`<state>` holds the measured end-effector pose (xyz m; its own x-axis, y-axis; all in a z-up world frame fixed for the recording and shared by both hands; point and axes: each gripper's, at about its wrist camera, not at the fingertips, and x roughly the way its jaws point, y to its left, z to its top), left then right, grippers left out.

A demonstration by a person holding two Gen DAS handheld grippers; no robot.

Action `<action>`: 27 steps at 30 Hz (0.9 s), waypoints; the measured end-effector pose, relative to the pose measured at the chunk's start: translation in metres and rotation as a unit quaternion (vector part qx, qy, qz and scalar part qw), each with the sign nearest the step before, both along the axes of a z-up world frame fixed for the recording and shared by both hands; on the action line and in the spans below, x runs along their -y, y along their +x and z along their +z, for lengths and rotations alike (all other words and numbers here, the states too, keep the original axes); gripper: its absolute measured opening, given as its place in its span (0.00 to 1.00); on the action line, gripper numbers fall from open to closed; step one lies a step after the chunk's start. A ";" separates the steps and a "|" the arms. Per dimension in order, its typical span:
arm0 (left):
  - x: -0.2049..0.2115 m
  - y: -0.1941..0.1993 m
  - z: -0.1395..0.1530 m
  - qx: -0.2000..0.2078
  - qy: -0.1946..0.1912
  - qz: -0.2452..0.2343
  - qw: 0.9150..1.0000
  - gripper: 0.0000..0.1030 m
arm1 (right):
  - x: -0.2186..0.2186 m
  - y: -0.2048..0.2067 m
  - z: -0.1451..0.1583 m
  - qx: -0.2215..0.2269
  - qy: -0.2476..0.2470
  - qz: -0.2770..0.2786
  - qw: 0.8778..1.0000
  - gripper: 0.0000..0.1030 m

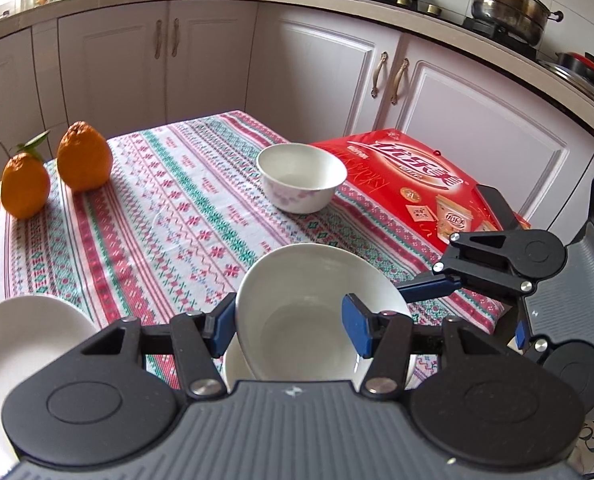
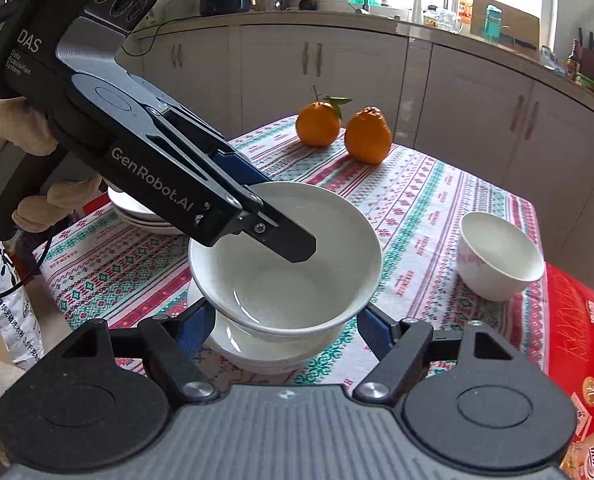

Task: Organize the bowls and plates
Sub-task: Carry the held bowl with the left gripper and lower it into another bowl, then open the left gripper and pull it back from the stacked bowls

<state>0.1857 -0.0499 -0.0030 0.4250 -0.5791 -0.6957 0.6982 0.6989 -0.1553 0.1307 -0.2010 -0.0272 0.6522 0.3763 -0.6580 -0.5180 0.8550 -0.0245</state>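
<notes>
My left gripper (image 1: 293, 330) has its jaws clamped on the rim of a white bowl (image 1: 317, 292), one finger inside and one outside, holding it tilted low in the frame above a stack of white bowls (image 2: 257, 350) on the cloth-covered counter (image 1: 169, 216). My right gripper (image 2: 285, 330) has its jaws apart, flanking that stack at bottom centre without touching. A small flowered bowl (image 1: 301, 178) stands mid-frame, beside a red box (image 1: 413, 184); two oranges (image 1: 57, 172) sit at left.
</notes>
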 end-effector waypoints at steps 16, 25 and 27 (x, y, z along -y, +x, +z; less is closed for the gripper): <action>-0.005 0.003 -0.017 -0.017 0.000 0.009 1.000 0.53 | -0.005 0.005 -0.010 -0.021 -0.005 0.006 1.000 0.79; -0.005 0.003 -0.022 -0.019 0.000 0.010 1.000 0.53 | -0.005 0.004 -0.010 -0.022 -0.005 0.007 1.000 0.79; -0.005 0.003 -0.022 -0.018 0.002 0.010 1.000 0.53 | -0.005 0.004 -0.010 -0.022 -0.005 0.006 1.000 0.79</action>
